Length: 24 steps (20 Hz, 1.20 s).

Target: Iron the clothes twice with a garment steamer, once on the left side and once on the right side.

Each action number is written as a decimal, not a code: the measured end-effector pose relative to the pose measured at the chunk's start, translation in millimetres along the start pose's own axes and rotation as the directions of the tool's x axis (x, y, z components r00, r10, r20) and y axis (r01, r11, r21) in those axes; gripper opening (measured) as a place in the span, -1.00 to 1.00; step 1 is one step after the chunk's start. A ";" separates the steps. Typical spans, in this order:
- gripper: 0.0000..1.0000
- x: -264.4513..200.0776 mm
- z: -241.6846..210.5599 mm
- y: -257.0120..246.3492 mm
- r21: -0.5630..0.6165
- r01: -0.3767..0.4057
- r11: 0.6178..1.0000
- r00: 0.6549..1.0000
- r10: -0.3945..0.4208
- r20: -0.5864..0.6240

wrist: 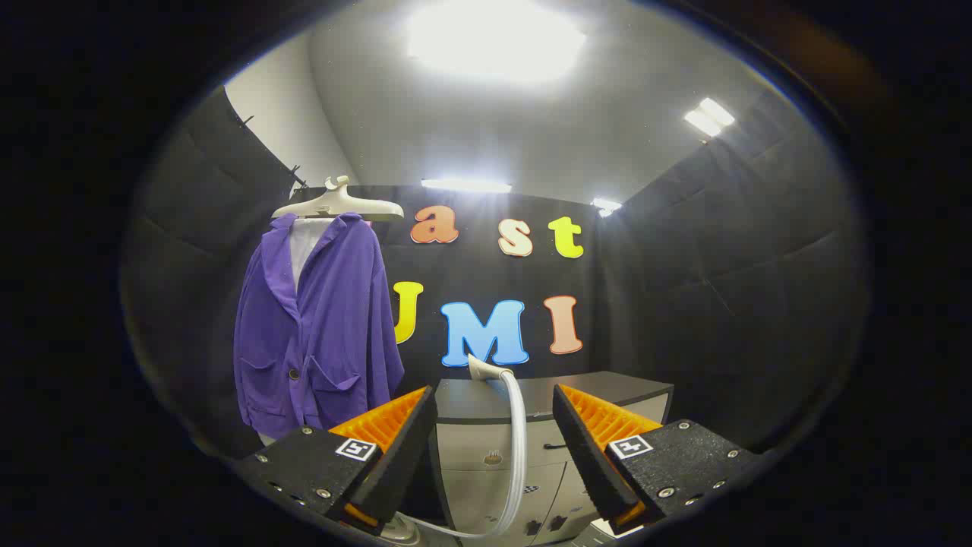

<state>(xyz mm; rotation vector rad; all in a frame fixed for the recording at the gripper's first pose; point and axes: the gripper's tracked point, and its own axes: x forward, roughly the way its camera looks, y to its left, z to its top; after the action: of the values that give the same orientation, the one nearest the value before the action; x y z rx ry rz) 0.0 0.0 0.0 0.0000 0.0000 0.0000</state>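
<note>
I stand in a booth walled with black cloth (744, 289) that runs around me on three sides, under a pale ceiling (471, 121) with bright lights glaring down from it. Behind the cloth on the left a strip of plain white wall (277, 114) shows. Against the back cloth sits a low cabinet (531, 441) with a dark top and light grey fronts, straight ahead of my fingers and beyond them. To the left of it hangs the purple jacket (315, 334), buttoned at the front, with patch pockets low down and a white lining at the collar; it hangs from a pale hanger (338, 203) fixed high against the cloth, well beyond my left finger. The garment steamer's head (486, 370) rests at the near edge of the cabinet top, and its pale hose (516, 456) loops down the cabinet front and curls away below, passing through the gap between my fingers. My gripper (493, 425) is spread wide and pinches nothing, both fingers clear of the hose
</note>
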 end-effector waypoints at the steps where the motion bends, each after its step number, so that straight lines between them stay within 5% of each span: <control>1: 0.89 2.9 1.2 -0.9 0.001 0.002 1.000 1.000 -0.002 0.002; 24: 0.89 35.4 17.6 36.1 0.009 -0.021 1.000 0.999 0.022 -0.045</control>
<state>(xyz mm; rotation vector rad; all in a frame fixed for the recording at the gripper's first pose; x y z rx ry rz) 35.4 36.1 17.6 0.0082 0.0449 0.0213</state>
